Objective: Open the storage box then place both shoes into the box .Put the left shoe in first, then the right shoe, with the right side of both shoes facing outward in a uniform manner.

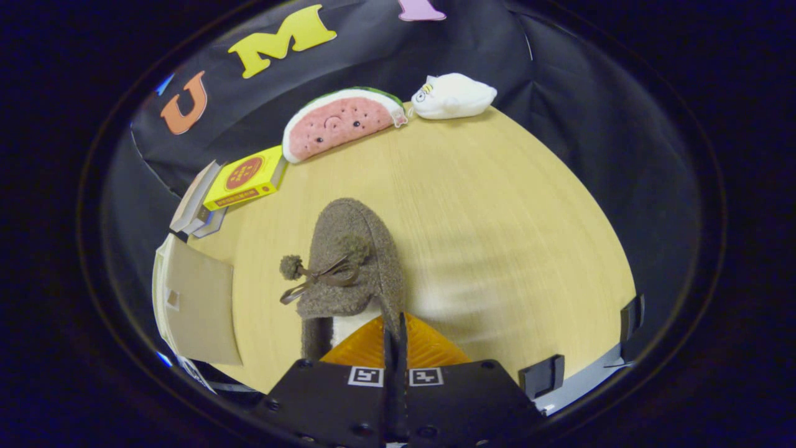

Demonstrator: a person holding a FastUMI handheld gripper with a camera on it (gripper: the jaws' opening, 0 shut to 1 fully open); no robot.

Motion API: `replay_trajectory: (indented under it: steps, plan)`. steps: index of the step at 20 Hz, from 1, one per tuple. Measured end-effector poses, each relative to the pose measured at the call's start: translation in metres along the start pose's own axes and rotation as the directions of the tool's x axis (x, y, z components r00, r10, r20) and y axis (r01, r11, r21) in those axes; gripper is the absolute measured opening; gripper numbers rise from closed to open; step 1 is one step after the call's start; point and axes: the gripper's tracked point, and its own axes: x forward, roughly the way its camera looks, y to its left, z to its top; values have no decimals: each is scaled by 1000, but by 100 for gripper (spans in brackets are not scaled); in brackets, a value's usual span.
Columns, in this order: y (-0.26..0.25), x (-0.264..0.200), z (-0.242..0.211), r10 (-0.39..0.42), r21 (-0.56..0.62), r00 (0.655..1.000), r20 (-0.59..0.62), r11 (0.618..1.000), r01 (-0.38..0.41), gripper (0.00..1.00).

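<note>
Gripper: fingers pressed together, clenched on the rim of a grey-brown felt slipper. The thin edge of the slipper's collar sits pinched between both fingers, close to their tips. The slipper extends forward from the fingers over the table, toe pointing away towards the far side. White lining is visible at the slipper's opening, just left of the fingers. On the upper there is a brown lace tied in a bow, with two fuzzy pom-poms, one hanging off to the left side.

Whether the sole rests on the table or is lifted clear of it: cannot tell.

Table: light wood grain, round-looking edge.

Beyond the slipper, at the far side of the table: a plush watermelon slice with a small face, and to its right a white plush toy with a yellow-striped detail. They lie near each other, apparently not touching.

Left of the slipper, well apart from it: a yellow box with a red round emblem and a line of print, too small to read. It leans on a stack of grey-white books. Nearer along the left side: a tan cardboard panel bearing a small pale sticker, text not legible.

Two square black-and-white markers sit on the gripper body behind the fingers.
</note>
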Motion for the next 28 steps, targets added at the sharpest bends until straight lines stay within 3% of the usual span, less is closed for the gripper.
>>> replay_trajectory:
  steps: [6,11,16,23,28]
  plan:
    - [55,-65,15,38,-1,995,89,999,-38,0]
    - [130,-103,13,107,2,986,132,994,-108,0]
    - [215,-125,-7,156,-87,979,133,986,-145,0]
    - [328,-115,-39,215,-145,969,121,970,-197,0]
    - [376,-80,-56,190,-135,973,128,976,-172,0]
